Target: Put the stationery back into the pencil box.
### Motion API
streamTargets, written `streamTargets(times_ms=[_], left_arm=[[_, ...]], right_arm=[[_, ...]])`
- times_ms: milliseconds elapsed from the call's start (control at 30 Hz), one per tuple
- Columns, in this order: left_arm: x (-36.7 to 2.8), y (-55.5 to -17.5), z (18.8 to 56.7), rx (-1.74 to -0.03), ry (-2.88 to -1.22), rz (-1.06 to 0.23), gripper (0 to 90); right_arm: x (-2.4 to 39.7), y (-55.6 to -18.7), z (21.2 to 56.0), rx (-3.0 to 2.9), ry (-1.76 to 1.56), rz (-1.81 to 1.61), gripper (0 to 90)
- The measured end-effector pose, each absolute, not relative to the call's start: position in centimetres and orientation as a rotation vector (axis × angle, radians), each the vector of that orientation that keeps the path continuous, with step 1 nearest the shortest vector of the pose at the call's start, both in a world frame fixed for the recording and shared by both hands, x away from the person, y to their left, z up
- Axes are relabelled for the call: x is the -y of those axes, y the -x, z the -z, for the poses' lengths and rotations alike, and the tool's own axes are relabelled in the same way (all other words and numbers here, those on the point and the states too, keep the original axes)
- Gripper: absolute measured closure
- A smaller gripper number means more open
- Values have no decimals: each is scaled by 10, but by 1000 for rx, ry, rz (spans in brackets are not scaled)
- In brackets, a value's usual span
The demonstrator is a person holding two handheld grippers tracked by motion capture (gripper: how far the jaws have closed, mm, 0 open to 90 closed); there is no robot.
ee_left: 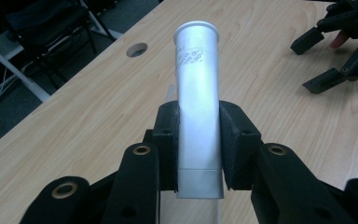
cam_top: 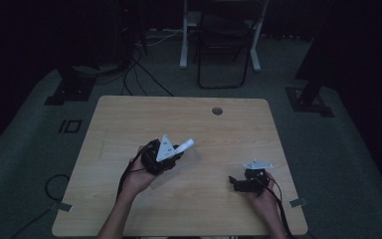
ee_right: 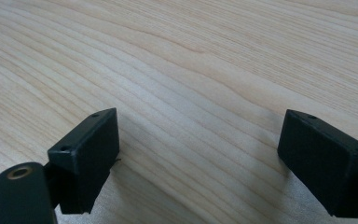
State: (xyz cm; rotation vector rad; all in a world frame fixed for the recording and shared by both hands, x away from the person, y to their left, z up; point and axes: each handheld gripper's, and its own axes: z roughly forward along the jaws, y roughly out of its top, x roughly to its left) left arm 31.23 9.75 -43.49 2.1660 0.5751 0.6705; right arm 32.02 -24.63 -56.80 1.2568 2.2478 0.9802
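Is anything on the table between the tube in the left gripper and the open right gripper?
Nothing visible. The left gripper clamps the silver tube; bare wooden table lies between it and the open right gripper.

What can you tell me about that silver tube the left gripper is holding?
The silver tube is a smooth, matte cylinder that looks like metal, with a flared rim at its far end and faint embossed markings just below it. A seam rings it near the closer end. The left gripper clamps it between padded black jaws around its lower half, holding it above the wooden table, tilted up and away from the hand. Nothing else touches it.
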Motion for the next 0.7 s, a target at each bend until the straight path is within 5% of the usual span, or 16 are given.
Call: streamTargets(times_ms=[700], left_arm=[[-89, -329, 446, -596, -2182, -667, 708]], right_arm=[[246, -320, 568, -2246, -1258, -981, 125]])
